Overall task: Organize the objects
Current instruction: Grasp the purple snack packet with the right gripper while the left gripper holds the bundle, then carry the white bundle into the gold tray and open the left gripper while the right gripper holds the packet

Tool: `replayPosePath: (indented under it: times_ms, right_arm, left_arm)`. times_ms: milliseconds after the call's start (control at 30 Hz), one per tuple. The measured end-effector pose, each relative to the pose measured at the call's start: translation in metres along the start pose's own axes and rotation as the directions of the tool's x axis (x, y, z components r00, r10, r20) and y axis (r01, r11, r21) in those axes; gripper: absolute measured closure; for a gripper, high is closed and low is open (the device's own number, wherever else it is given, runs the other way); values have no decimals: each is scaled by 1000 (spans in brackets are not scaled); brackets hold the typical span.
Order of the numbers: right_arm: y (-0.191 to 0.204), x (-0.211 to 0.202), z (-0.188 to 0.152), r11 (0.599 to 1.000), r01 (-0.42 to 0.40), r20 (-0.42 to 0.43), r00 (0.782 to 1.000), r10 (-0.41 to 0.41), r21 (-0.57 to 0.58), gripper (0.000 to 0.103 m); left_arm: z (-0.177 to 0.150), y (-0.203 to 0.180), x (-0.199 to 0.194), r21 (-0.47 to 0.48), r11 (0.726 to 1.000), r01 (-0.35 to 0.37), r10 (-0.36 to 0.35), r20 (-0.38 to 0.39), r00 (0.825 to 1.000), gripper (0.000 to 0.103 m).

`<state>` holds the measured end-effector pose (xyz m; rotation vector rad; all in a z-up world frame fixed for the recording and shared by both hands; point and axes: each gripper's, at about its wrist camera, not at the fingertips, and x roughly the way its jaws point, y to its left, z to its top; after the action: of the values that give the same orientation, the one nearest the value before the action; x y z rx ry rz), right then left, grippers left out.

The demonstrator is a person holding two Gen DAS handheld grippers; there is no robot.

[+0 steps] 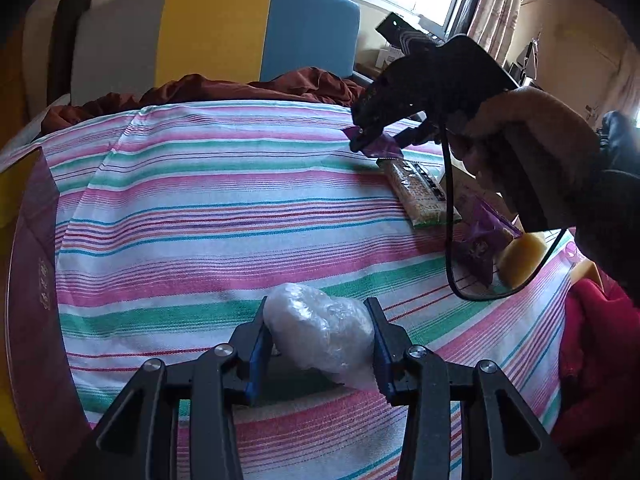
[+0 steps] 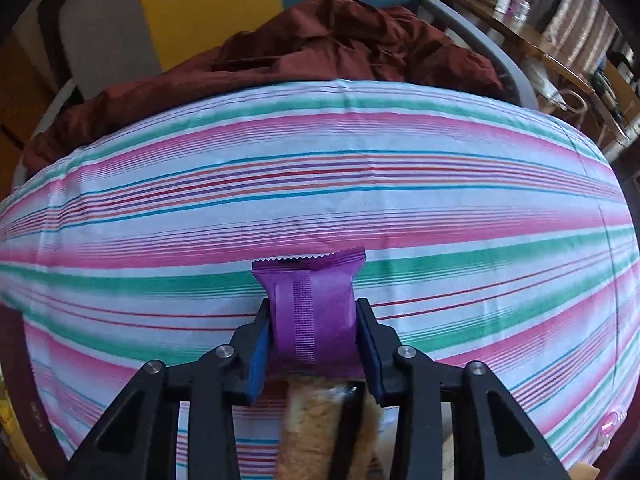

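Your left gripper (image 1: 318, 344) pinches a lumpy bundle wrapped in clear plastic film (image 1: 320, 334), lifted above the striped cloth. Your right gripper (image 2: 314, 336) clamps a small purple snack packet (image 2: 312, 312), serrated end forward. On the cloth to the right lie a long cracker pack (image 1: 420, 192), another purple packet (image 1: 482, 236) and a yellow sponge-like piece (image 1: 522, 258).

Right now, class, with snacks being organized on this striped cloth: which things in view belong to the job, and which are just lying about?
Part of the job:
- left gripper, shut on the clear-wrapped bundle
- right gripper, shut on the purple packet
- long cracker pack
- second purple packet
- yellow cake

Just lying about:
- maroon cloth
- black cable
- colour-block headboard
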<state>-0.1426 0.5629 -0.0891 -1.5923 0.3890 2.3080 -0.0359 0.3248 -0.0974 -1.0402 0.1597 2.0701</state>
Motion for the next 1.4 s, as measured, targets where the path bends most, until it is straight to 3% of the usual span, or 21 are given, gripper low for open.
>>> replayPosePath:
  times_ms: [133, 233, 333, 633, 1000, 1400]
  right_arm:
    - [38, -15, -24, 988, -123, 16, 992, 125, -88, 65]
    - [61, -17, -46, 977, -169, -9, 985, 170, -129, 65]
    - [72, -12, -68, 976, -159, -50, 987, 153, -147, 65]
    - [54, -31, -128, 982, -143, -8, 990, 143, -125, 66]
    - [72, -26, -120, 980, -109, 28, 993, 115, -168, 66]
    - [74, -29, -123, 976, -82, 43, 995, 92, -200, 66]
  left_arm:
    - [-1, 0, 0, 4, 1000, -3, 3, 1, 1000, 59]
    - [-2, -2, -2, 16, 1000, -14, 14, 2, 1000, 59]
    - [-5, -4, -6, 25, 999, -24, 24, 1, 1000, 59]
    - [-13, -5, -16, 39, 998, -53, 53, -9, 999, 60]
    - [-22, -12, -43, 75, 989, -124, 125, -12, 992, 62]
    - [-4, -16, -105, 67, 990, -122, 115, 105, 988, 62]
